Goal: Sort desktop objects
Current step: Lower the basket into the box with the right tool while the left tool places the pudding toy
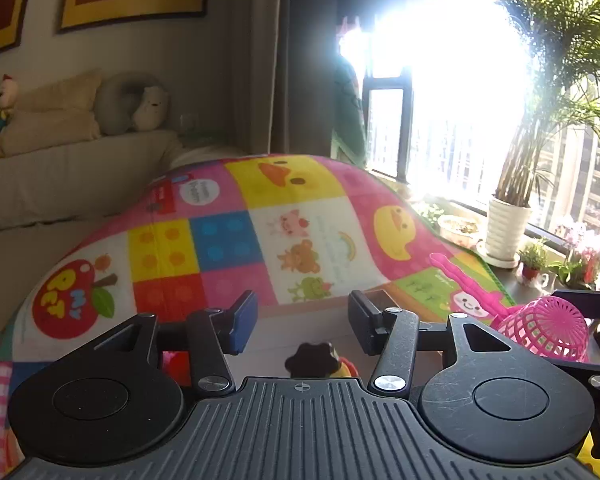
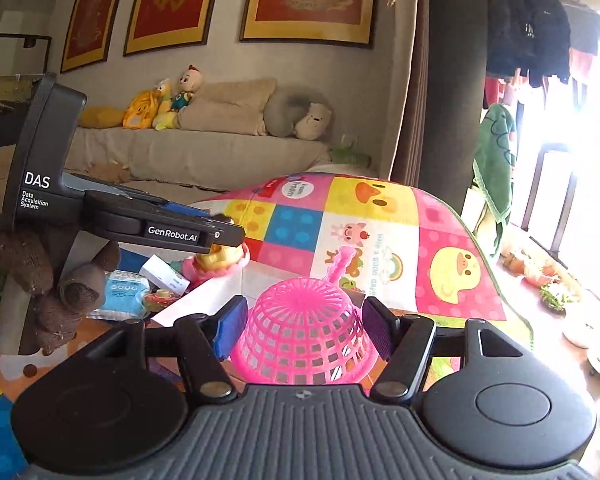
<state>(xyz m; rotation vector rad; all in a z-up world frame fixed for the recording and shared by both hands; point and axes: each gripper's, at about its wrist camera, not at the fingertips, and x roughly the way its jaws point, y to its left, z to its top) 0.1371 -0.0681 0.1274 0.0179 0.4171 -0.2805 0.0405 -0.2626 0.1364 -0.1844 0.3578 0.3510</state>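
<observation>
- the right gripper point(image 2: 302, 330) has its jaws clenched on the pink mesh basket point(image 2: 306, 334), which sits upside down between the pads, one pad on each side of its wall, handle pointing away toward the patchwork blanket point(image 2: 380, 240).
- the basket hangs in front of the blanket and looks lifted clear of the table.
- it looks like thin moulded plastic: light, springy and full of holes, so a hard squeeze would likely bow the wall, and a loose one could let it swing or slip.
- a safer hold, i judge, is low at the stiffer rim or on the handle, not the open lattice.
- the left gripper point(image 1: 302, 320) has its jaws released, nothing between them; from the right wrist view it hovers left of the basket, above a yellow and pink toy point(image 2: 216, 264).
- in the left wrist view the basket point(image 1: 548, 330) shows just right of that gripper.
- small packets and a white box point(image 2: 164, 274) lie on the table left of the basket, unsorted.
</observation>
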